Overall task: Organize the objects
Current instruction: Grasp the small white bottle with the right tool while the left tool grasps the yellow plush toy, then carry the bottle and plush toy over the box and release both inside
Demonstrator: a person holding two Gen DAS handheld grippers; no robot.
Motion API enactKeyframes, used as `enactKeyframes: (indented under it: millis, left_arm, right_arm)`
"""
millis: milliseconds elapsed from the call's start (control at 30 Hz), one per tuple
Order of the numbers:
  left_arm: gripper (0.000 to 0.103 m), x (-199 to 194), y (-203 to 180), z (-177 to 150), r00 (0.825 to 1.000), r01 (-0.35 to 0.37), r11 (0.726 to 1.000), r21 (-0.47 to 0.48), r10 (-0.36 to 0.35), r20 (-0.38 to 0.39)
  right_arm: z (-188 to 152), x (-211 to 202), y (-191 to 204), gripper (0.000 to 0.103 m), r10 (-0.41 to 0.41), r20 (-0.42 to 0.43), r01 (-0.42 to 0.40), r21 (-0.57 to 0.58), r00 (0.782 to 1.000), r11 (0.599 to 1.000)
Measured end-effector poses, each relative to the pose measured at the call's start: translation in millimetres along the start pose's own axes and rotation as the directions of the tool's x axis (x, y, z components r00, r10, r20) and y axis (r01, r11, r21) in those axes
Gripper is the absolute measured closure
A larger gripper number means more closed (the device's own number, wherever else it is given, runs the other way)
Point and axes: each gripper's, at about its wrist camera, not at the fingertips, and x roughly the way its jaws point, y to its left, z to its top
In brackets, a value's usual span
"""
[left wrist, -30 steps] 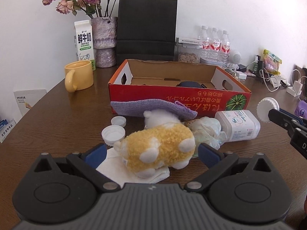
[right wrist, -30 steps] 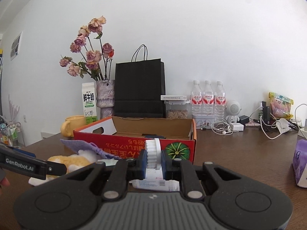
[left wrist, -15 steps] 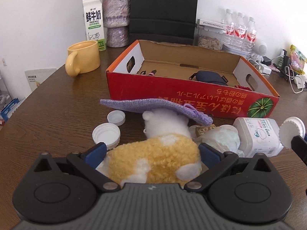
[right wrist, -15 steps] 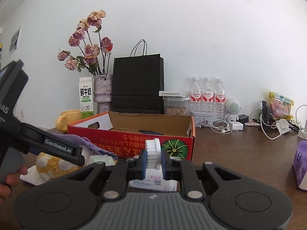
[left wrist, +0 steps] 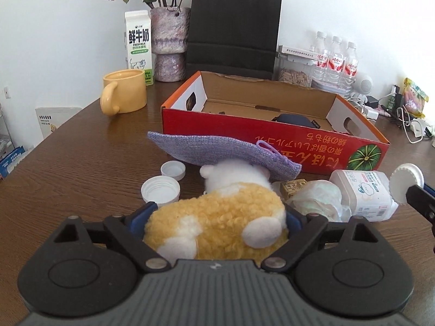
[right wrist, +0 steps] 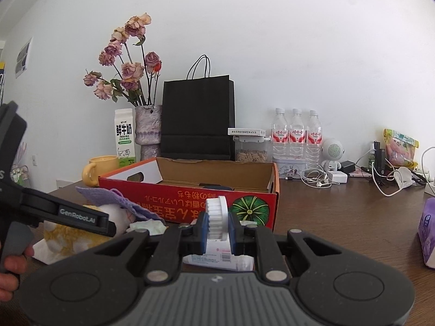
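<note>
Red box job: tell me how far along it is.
Early. Done: the red box holds only a dark pouch and little else visible. In hand: the right gripper is shut on a white cap; the left gripper is closing around the plush toy. Left on the table: purple cloth, two loose caps, white bottle, crumpled tissue.

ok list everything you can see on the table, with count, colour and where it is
plush toy: 1, yellow and white, table front, between left tool's closing jaws
cloth: 1, purple, draped over the toy's head
loose caps: 2, white, left of toy
box: 1, red cardboard, centre
white bottle: 1, lying right of toy
mug: 1, yellow, back left
milk carton: 1, white
vase: 1, purple, dried flowers
bag: 1, black, behind box
water bottles: 3, clear
left tool: around toy
right tool: shut on white cap
</note>
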Motion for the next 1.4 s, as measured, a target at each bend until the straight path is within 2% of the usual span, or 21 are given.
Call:
enactKeyframes:
  millis: [300, 533, 800, 967, 1200, 1400]
  left_arm:
    - [0.01, -58, 17, -28, 0.991, 0.026, 0.997, 0.074, -0.036, 0.126]
    - [0.01, -88, 28, -26, 0.971, 0.04, 0.997, 0.066, -0.055, 0.232]
    - [0.01, -83, 24, -9, 0.961, 0.059, 0.997, 0.056, -0.072, 0.265]
    - [0.01, -76, 17, 11, 0.945, 0.066, 0.996, 0.054, -0.08, 0.318]
    - [0.01, -56, -3, 47, 0.926, 0.063, 0.996, 0.059, -0.08, 0.369]
    - [0.01, -27, -21, 77, 0.919, 0.06, 0.997, 0.046, -0.073, 0.387]
  right_arm:
    - [-1, 1, 0, 0.088, -0.008, -0.004, 0.008, -0.004, 1.0, 1.0]
    - [-1, 0, 5, 0.088, -0.004, 0.002, 0.004, -0.021, 1.0, 1.0]
    - [10, 3, 19, 0.088, 0.028, 0.017, -0.027, -0.048, 0.999, 0.998]
    - [29, 13, 22, 0.088, 0.035, 0.047, -0.033, -0.047, 0.998, 0.998]
    - [63, 45, 21, 0.088, 0.028, 0.093, -0.024, -0.039, 0.995, 0.999]
    - [81, 86, 19, 0.088, 0.003, 0.103, 0.001, -0.041, 0.995, 0.999]
